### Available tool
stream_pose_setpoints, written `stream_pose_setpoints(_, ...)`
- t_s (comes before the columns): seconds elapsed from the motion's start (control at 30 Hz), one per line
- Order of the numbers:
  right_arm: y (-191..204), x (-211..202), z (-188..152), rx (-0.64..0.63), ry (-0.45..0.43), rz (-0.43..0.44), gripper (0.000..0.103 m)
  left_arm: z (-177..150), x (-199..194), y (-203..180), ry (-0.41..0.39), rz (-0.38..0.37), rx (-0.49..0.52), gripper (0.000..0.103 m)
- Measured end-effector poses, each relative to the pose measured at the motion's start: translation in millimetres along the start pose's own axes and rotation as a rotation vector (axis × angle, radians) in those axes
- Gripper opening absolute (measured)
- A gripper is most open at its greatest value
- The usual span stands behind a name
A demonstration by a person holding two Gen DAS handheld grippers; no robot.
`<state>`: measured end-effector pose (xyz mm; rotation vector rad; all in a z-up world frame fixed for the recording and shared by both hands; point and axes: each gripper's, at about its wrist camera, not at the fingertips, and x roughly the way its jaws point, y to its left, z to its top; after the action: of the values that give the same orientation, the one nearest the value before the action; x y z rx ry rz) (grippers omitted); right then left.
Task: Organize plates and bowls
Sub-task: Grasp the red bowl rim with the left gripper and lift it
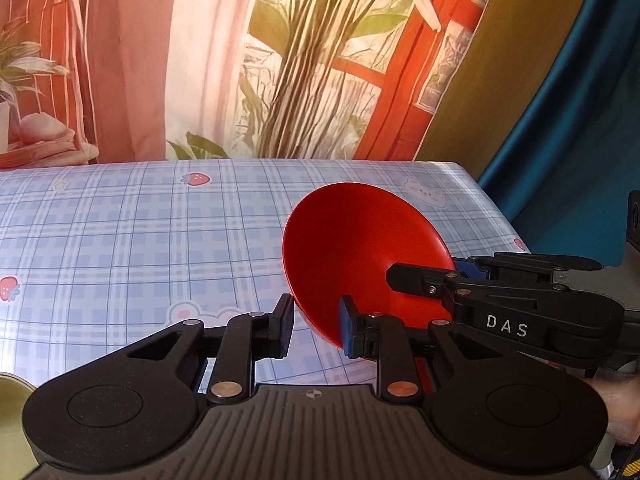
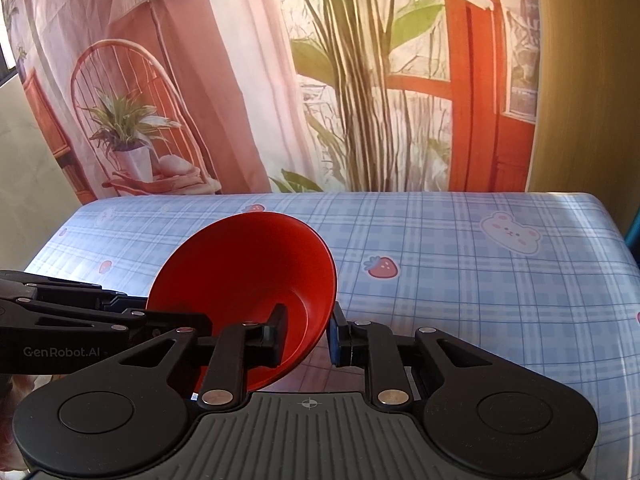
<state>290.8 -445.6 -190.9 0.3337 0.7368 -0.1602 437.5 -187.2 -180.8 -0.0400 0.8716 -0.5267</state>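
Both black claws pinch the smooth, round red bowl's rim.

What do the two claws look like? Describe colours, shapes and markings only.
Both are matte black. The left claw and the right claw each have slotted link arms with silver pivot pins, round black discs at the base, a ribbed grey housing with a crosshair mark, and blue pads. White lettering reads "DAS" on the right one and "GenRobot.AI" on the left.
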Motion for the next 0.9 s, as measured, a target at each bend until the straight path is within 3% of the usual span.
stream_pose_setpoints(0.47, 20.4, -46.7, 11.0, -0.028, -0.061, 0.002, 0.019, -2.6, -51.1, -15.9, -0.069, 0.000, 0.035, 0.026)
stream_pose_setpoints(0.9, 27.7, -92.0, -4.8, -0.033, -0.082, -0.016, 0.019, -21.4, -90.0, -40.2, -0.091, -0.025, 0.063, 0.026)
